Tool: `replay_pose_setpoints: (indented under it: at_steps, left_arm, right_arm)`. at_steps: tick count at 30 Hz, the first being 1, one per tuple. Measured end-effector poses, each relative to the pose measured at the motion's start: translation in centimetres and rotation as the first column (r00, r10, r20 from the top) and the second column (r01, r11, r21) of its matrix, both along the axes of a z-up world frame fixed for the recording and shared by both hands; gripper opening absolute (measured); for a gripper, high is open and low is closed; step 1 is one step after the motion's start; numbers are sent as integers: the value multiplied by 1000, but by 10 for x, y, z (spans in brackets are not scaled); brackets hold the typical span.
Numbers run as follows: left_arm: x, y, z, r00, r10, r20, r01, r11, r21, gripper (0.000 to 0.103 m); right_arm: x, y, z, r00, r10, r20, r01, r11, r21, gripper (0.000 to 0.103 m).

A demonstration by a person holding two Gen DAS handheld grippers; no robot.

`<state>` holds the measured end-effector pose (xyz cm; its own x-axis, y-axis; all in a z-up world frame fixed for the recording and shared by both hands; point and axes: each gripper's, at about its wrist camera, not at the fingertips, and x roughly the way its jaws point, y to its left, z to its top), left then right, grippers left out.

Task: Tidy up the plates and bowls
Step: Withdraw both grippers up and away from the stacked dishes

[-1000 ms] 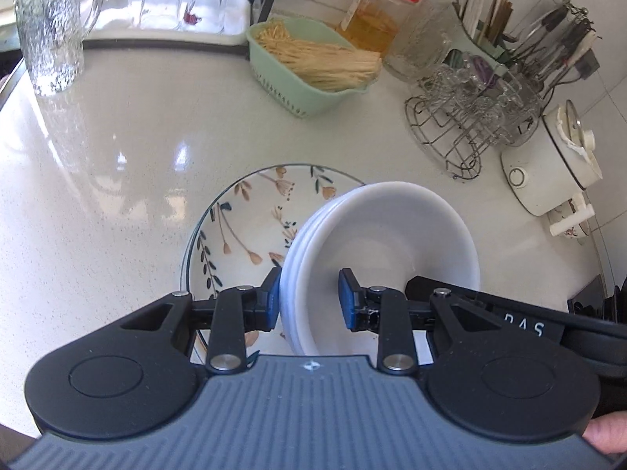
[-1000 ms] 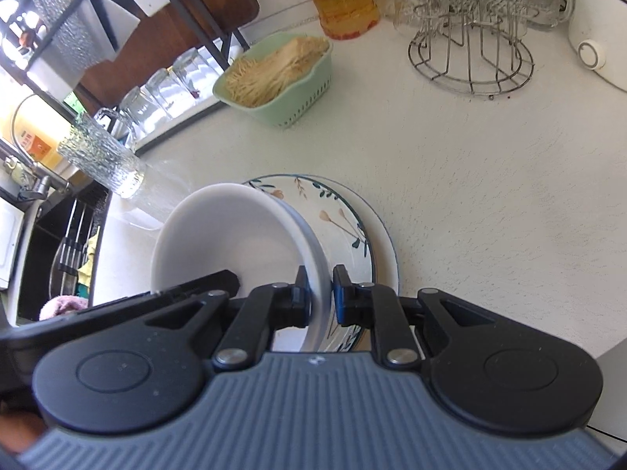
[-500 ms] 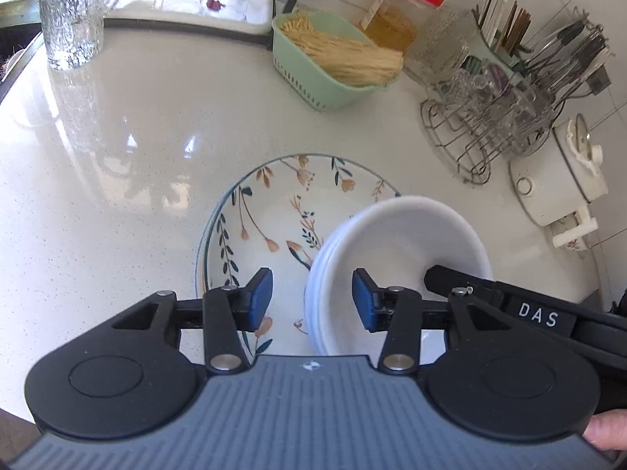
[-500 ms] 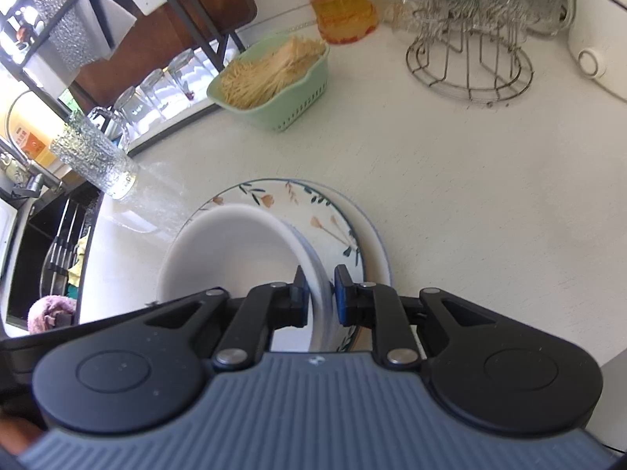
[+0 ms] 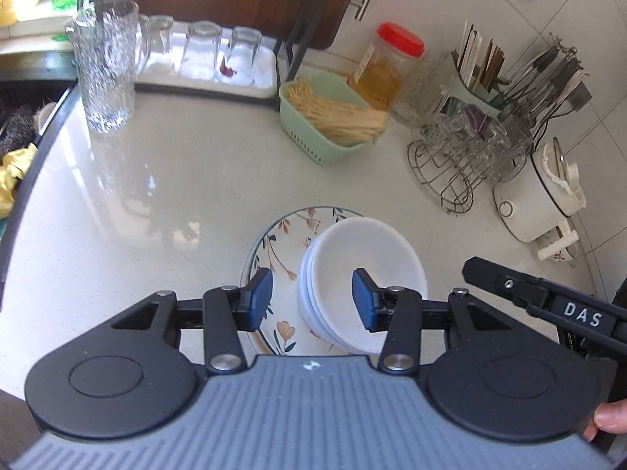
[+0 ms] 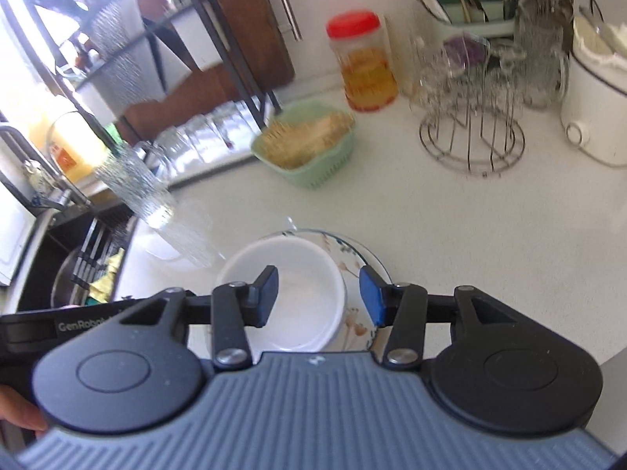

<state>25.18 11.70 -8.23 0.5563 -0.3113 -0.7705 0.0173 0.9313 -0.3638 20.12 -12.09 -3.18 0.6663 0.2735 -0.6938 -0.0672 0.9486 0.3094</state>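
Observation:
A stack of white bowls (image 5: 360, 262) sits on a floral plate (image 5: 282, 243) on the white counter. My left gripper (image 5: 311, 301) is open and raised above them, its jaws straddling the stack's left rim without touching. In the right wrist view the bowls (image 6: 294, 274) and the plate (image 6: 360, 258) lie below my right gripper (image 6: 319, 293), which is open, its jaws on either side of the stack's right rim and clear of it.
A green basket of sticks (image 5: 333, 125), a red-lidded jar (image 5: 388, 66), a wire glass rack (image 5: 462, 156) and a white cooker (image 5: 537, 199) stand behind. A tall glass (image 5: 106, 70) and a tray of glasses (image 5: 203, 55) are at the back left. The sink (image 6: 74, 270) is left.
Both grippers opened and let go of the bowl stack, then lifted and drew back. The stack now rests on the floral plate.

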Motion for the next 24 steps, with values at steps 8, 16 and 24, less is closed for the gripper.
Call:
replay_pose_setpoints:
  at_steps: [8, 16, 24]
  left_arm:
    - [-52, -4, 55, 993, 21, 120, -28, 998, 56, 51]
    - [-118, -27, 108, 971, 44, 235, -70, 992, 102, 51]
    - [-184, -57, 125, 961, 68, 267, -108, 984, 142, 51]
  right_arm:
    - [-44, -16, 51, 990, 19, 140, -20, 1000, 8, 49]
    - [-103, -38, 77, 973, 45, 228, -49, 999, 13, 49]
    - [-148, -58, 81, 960, 77, 270, -84, 996, 13, 49]
